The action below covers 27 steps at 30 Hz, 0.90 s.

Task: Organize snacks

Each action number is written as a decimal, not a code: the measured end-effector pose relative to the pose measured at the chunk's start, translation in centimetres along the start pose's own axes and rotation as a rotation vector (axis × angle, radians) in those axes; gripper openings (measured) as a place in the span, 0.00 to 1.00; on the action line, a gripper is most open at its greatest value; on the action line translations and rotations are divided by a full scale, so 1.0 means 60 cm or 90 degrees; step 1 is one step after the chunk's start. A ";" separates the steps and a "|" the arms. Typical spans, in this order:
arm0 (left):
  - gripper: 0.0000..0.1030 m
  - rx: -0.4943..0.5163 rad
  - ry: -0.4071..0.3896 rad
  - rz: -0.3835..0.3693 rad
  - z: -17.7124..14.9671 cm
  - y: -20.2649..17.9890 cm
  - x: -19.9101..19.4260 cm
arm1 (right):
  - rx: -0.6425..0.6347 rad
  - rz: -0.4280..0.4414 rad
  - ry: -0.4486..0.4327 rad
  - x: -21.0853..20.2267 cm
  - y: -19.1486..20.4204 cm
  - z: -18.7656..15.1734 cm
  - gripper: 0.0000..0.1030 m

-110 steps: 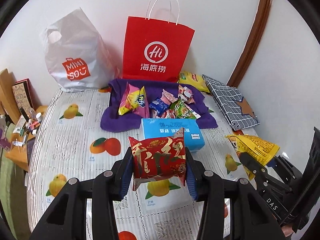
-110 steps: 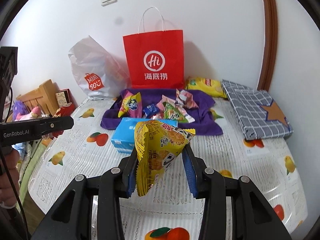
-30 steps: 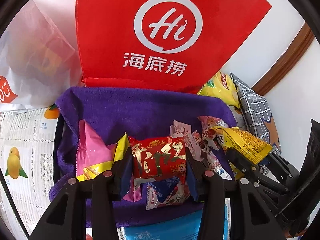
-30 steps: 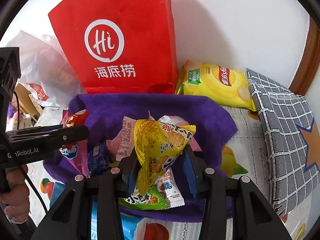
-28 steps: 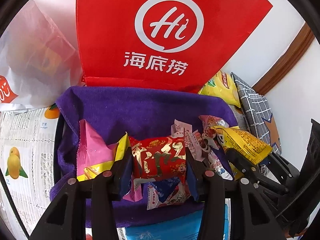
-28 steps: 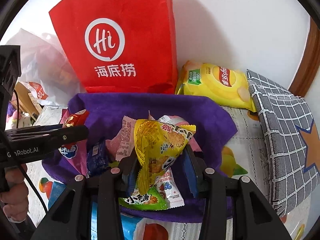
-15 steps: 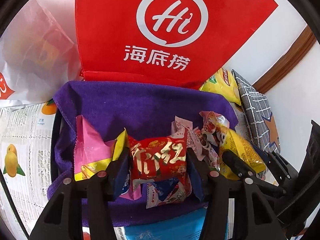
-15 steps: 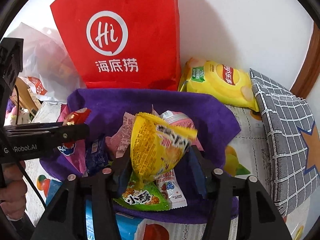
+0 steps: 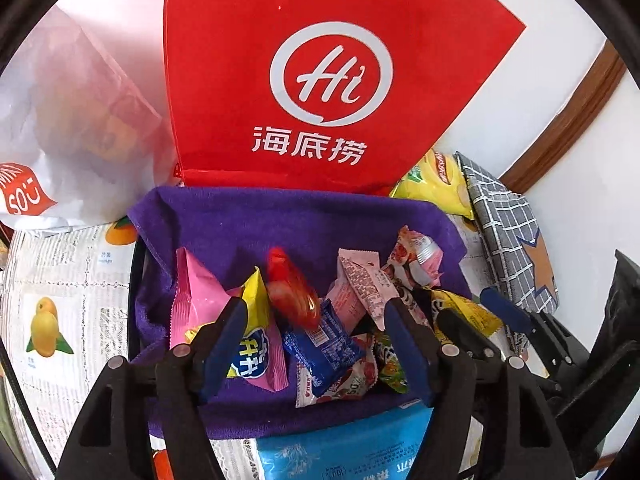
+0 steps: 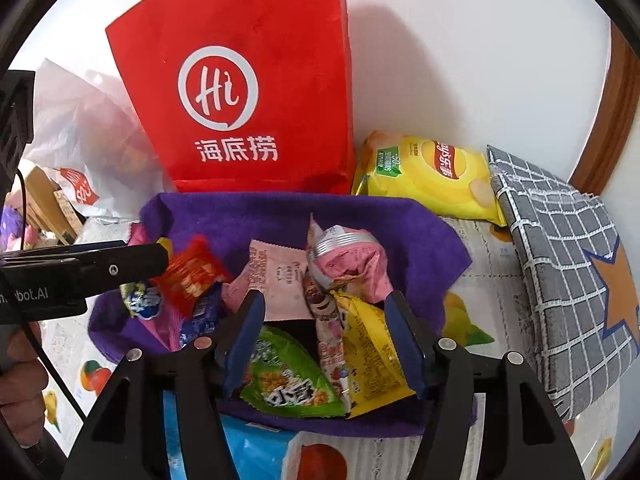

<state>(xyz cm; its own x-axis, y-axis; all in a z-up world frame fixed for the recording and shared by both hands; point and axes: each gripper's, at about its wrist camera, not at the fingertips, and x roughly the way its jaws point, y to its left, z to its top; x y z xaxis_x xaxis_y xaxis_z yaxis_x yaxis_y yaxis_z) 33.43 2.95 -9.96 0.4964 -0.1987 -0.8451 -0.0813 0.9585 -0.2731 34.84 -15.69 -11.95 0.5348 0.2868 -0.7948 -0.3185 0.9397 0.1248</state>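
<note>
You see a blurred red snack packet (image 9: 294, 294) tilted above the pile on the purple cloth (image 9: 280, 220). A yellow packet (image 10: 370, 354) lies flat beside a green one (image 10: 286, 376).

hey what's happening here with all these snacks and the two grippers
A person is sorting snacks into a purple-lined basket. The left gripper, jaws opening, has just let go of a red packet, blurred, tumbling onto the pile. The right gripper stands open around a yellow packet lying among the other snacks. A chip bag sits outside the basket.

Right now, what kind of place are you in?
Probably a home, maybe a bedroom corner: a table with a fruit-print cover, shopping bags leaning on a white wall, and snacks piled on a purple towel.
</note>
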 end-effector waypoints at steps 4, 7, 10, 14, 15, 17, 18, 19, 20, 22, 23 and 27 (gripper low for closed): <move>0.67 0.001 -0.001 -0.010 0.000 -0.001 -0.011 | 0.005 -0.009 -0.005 -0.014 0.006 -0.001 0.60; 0.69 0.008 -0.011 -0.014 0.000 -0.005 -0.028 | 0.011 0.001 -0.011 -0.031 0.012 -0.003 0.60; 0.74 0.019 -0.031 -0.009 -0.004 -0.009 -0.057 | 0.012 -0.008 -0.020 -0.056 0.020 -0.005 0.60; 0.80 0.035 -0.059 -0.012 -0.010 -0.025 -0.102 | 0.037 -0.022 -0.040 -0.106 0.021 -0.012 0.61; 0.82 0.041 -0.071 -0.007 -0.015 -0.031 -0.117 | 0.038 -0.036 -0.050 -0.123 0.022 -0.015 0.62; 0.86 0.057 -0.085 0.010 -0.031 -0.044 -0.141 | 0.029 -0.062 -0.066 -0.158 0.027 -0.023 0.64; 0.86 0.065 -0.086 0.017 -0.039 -0.049 -0.149 | 0.026 -0.067 -0.070 -0.172 0.030 -0.027 0.66; 0.86 0.076 -0.086 0.023 -0.050 -0.056 -0.160 | 0.023 -0.069 -0.074 -0.186 0.033 -0.032 0.69; 0.86 0.080 -0.085 0.024 -0.058 -0.060 -0.166 | 0.020 -0.069 -0.078 -0.203 0.037 -0.037 0.70; 0.86 0.079 -0.083 0.023 -0.082 -0.065 -0.188 | 0.013 -0.076 -0.089 -0.239 0.047 -0.050 0.73; 0.86 0.078 -0.084 0.027 -0.093 -0.067 -0.198 | 0.009 -0.079 -0.092 -0.250 0.049 -0.054 0.73; 0.86 0.075 -0.098 0.034 -0.136 -0.071 -0.248 | 0.014 -0.077 -0.111 -0.313 0.057 -0.082 0.73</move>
<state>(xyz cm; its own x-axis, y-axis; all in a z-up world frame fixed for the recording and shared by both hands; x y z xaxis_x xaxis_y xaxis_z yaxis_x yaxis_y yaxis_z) 19.32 0.15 -0.01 0.6211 -0.1217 -0.7742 -0.0145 0.9859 -0.1667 19.86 -18.75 0.51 0.6958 0.1975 -0.6906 -0.2280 0.9725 0.0485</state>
